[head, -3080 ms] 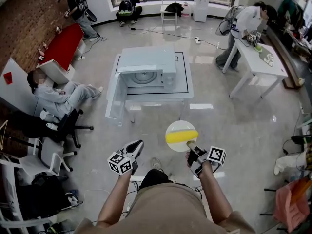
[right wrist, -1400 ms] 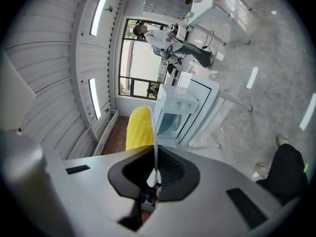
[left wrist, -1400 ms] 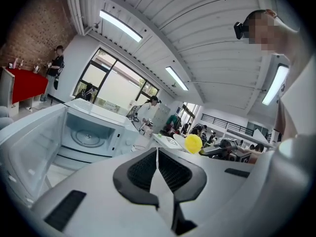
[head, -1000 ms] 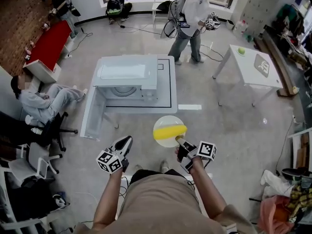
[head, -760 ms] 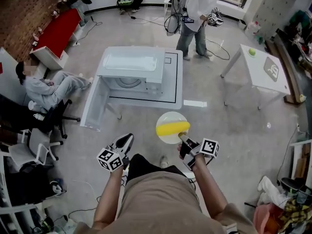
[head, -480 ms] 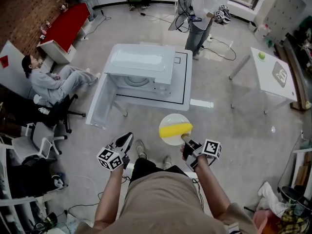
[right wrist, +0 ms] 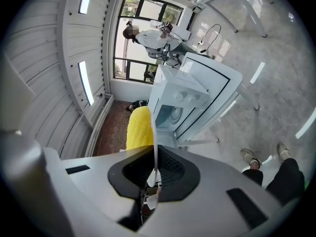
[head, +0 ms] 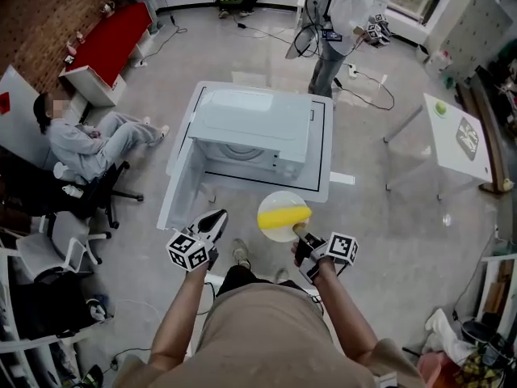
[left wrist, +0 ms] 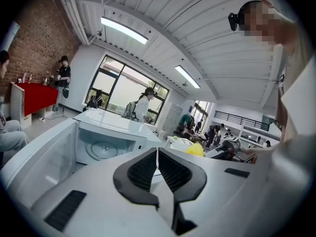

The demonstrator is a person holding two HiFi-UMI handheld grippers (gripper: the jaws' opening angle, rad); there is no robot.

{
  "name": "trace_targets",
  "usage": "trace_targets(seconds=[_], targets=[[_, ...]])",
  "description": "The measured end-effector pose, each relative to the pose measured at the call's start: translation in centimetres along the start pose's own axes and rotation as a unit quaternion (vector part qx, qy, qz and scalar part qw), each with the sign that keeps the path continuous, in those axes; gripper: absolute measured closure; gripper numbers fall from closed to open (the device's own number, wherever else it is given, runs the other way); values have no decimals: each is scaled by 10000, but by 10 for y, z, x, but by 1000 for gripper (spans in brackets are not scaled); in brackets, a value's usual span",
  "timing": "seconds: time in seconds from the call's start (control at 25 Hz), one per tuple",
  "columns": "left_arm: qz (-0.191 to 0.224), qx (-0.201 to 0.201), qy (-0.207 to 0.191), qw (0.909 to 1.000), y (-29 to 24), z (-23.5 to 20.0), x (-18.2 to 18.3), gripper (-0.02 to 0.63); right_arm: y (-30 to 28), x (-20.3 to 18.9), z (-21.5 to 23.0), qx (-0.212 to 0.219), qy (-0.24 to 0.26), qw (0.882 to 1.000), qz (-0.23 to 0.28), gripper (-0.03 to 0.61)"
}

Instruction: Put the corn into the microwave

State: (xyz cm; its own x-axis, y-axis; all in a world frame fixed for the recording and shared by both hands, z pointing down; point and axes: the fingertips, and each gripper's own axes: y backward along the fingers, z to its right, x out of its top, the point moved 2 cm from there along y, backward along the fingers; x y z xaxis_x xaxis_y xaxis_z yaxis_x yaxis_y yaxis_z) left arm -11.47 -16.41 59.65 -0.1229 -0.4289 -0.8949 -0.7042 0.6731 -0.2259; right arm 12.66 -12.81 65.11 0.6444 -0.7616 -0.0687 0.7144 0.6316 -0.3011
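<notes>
Your right gripper (head: 300,234) is pinching the rim of the one plate (head: 275,229), which carries the one corn (head: 284,215), just near of the table (head: 325,156). Your left gripper (head: 216,217) is pressed together and empty. The one microwave (head: 254,128) has its door (head: 179,186) open, so placing the corn inside remains.

Head view steeply down; gripper views low, along jaws — all share microwave (head: 254,132)

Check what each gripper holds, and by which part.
Right gripper: white plate, pinched at its near rim, corn lying on it. Left gripper: nothing, jaws together.
</notes>
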Motion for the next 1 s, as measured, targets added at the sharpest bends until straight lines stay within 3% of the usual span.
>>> trace_targets(seconds=[0.48,1.0], targets=[[-193,-174,-116,9996,-35,-96,49,612,-120,13,-13,-136,-168,9995,223,558],[-529,-167,-140,9984,-48,-143,52,612,-201,26,9,-261,-291,9981,483,558]])
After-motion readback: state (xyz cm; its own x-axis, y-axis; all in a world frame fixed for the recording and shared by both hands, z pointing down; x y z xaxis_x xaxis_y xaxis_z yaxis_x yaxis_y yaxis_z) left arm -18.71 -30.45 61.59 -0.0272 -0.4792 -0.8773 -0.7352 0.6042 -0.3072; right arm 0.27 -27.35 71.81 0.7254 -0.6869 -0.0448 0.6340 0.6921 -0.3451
